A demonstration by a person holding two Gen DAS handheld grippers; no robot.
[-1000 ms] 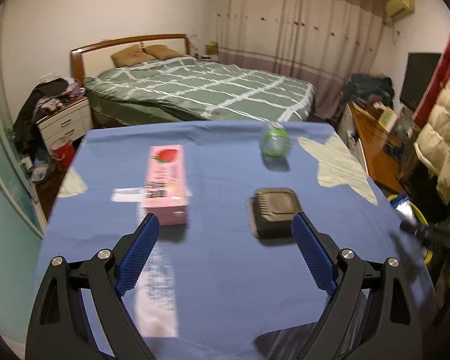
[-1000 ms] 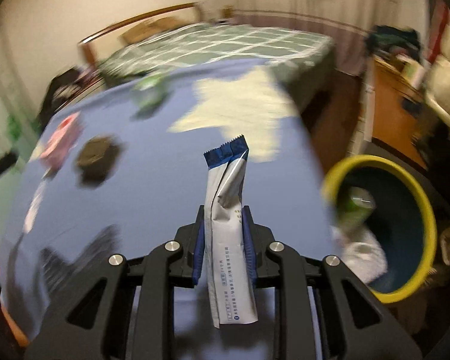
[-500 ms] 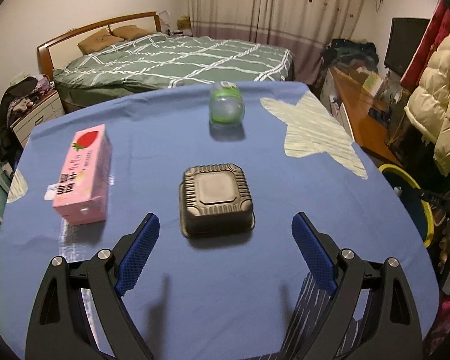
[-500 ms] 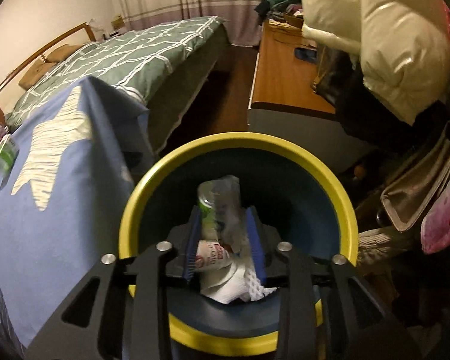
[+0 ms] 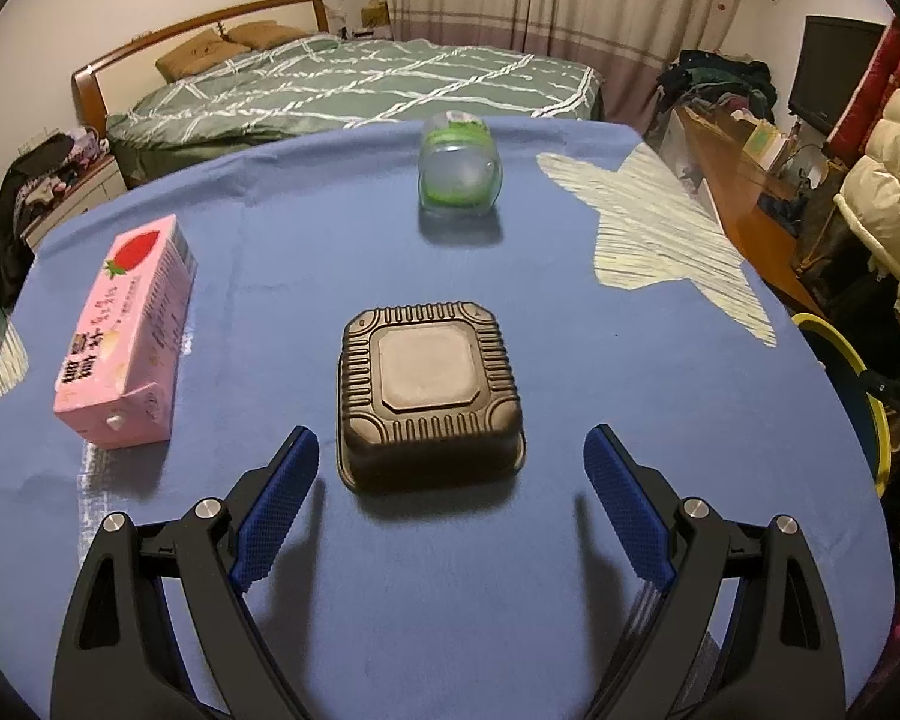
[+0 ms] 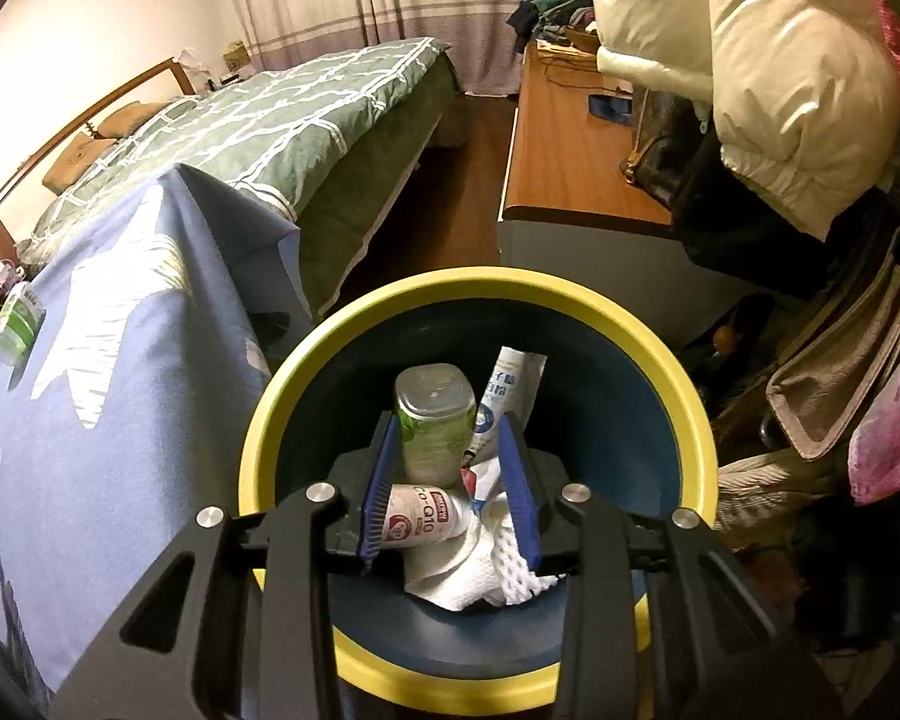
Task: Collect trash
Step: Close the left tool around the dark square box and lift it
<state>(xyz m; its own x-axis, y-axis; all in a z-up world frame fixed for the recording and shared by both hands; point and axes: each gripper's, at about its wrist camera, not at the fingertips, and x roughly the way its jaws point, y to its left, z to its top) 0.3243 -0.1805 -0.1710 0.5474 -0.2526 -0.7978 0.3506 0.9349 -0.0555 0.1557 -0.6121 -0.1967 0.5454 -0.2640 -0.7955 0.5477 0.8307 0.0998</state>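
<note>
While the left tool (image 5: 450,468) hangs over the blue-clothed surface (image 5: 570,630) in the left wrist view, its jaws stand wide apart and grip nothing. Ahead of them, just beyond the pads, lies an upturned black plastic food tray (image 5: 429,387). A pink strawberry drink carton (image 5: 129,339) lies on its side to the left, and a clear bottle with a green label (image 5: 461,171) lies farther back, well apart from both. Judged risk: the tray's sloped, ribbed walls may slip from the pads or buckle if clamped near the rim.

Seen from the right wrist view, the right tool (image 6: 450,489) sits above the yellow-rimmed bin (image 6: 480,285), its jaws opening with nothing pressed between the pads. Inside lie a green-labelled bottle (image 6: 435,420), a white supplement bottle (image 6: 426,519), a white and blue sachet (image 6: 507,387) leaning on the wall, and crumpled tissue (image 6: 462,570). Judged risk: the bin stands just beside the draped cloth, so a careless withdrawal could knock its rim.
</note>
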